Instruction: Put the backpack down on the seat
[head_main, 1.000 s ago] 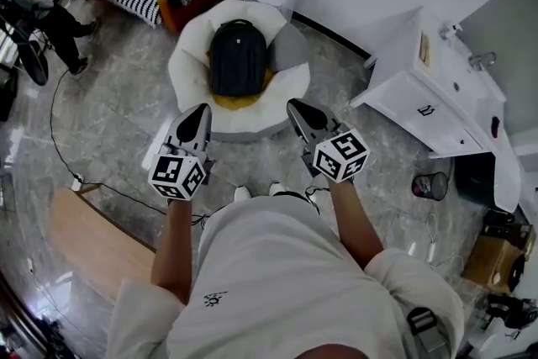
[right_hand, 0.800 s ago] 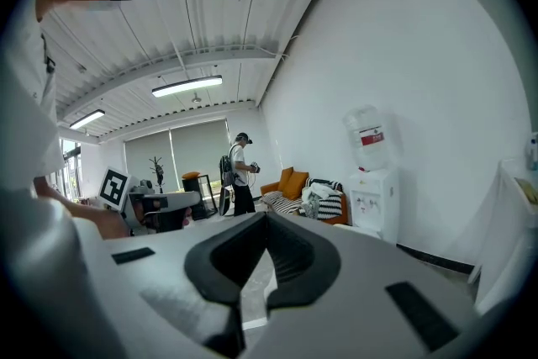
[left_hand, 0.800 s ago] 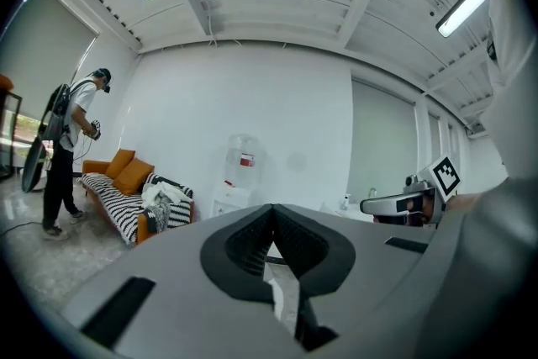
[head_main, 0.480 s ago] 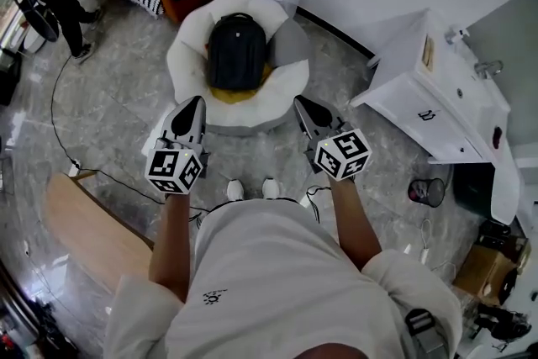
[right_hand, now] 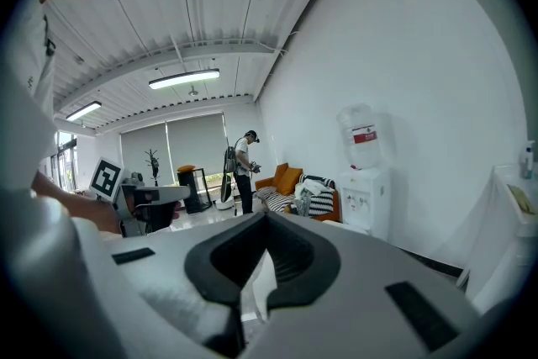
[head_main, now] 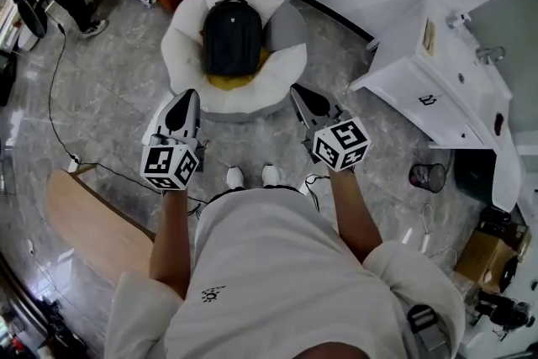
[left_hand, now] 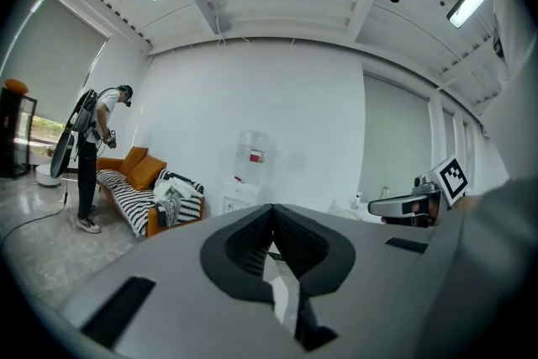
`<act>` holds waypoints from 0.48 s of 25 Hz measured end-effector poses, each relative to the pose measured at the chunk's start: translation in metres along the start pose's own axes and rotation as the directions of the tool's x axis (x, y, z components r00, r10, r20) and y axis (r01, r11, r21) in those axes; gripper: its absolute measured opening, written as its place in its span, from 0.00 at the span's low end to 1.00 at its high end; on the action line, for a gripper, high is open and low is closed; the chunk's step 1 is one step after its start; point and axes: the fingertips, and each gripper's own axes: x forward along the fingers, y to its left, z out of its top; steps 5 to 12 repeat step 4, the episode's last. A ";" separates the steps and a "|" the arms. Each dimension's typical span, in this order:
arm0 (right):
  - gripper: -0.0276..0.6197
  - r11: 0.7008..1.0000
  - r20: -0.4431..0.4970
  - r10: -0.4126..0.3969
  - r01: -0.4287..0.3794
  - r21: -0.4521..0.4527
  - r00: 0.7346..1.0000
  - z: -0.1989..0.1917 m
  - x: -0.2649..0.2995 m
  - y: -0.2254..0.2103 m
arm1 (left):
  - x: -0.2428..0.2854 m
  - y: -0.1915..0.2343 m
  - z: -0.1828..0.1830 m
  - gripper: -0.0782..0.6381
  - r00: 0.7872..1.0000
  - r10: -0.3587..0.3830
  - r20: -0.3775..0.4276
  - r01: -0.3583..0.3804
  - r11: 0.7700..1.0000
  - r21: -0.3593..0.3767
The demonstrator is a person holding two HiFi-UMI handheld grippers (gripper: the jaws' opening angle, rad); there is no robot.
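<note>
no word, brand or number can be read anywhere. the nearest things to signs:

- black-and-white square code patterns on the marker cube (head_main: 171,166) of the left gripper (head_main: 187,95), left of centre in the head view, and on the marker cube (head_main: 340,144) of the right gripper (head_main: 297,90), right of centre. these are patterns only, no letters.
- a red label (right_hand: 364,135) on the water bottle (right_hand: 361,137) at right of centre in the right gripper view, its print too small to read.
- a small dark mark (head_main: 427,101) on a drawer front of the white cabinet (head_main: 445,55), at the right of the head view, not legible.
- a small dark emblem (head_main: 214,295) on the person's shirt (head_main: 286,282), lower middle, not legible.
</note>
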 end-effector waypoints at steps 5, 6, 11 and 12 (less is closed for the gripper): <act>0.08 1.000 0.000 -0.010 0.010 -0.003 1.000 -0.001 0.000 -0.002 | 0.002 0.000 -0.002 0.13 1.000 -0.014 -0.003 0.014 1.000 0.001; 0.08 1.000 0.000 -0.010 0.010 -0.003 1.000 -0.001 0.000 -0.002 | 0.002 0.000 -0.002 0.13 1.000 -0.014 -0.003 0.014 1.000 0.001; 0.08 1.000 0.000 -0.010 0.010 -0.003 1.000 -0.001 0.000 -0.002 | 0.002 0.000 -0.002 0.13 1.000 -0.014 -0.003 0.014 1.000 0.001; 0.08 1.000 0.000 -0.010 0.010 -0.003 1.000 -0.001 0.000 -0.002 | 0.002 0.000 -0.002 0.13 1.000 -0.014 -0.003 0.014 1.000 0.001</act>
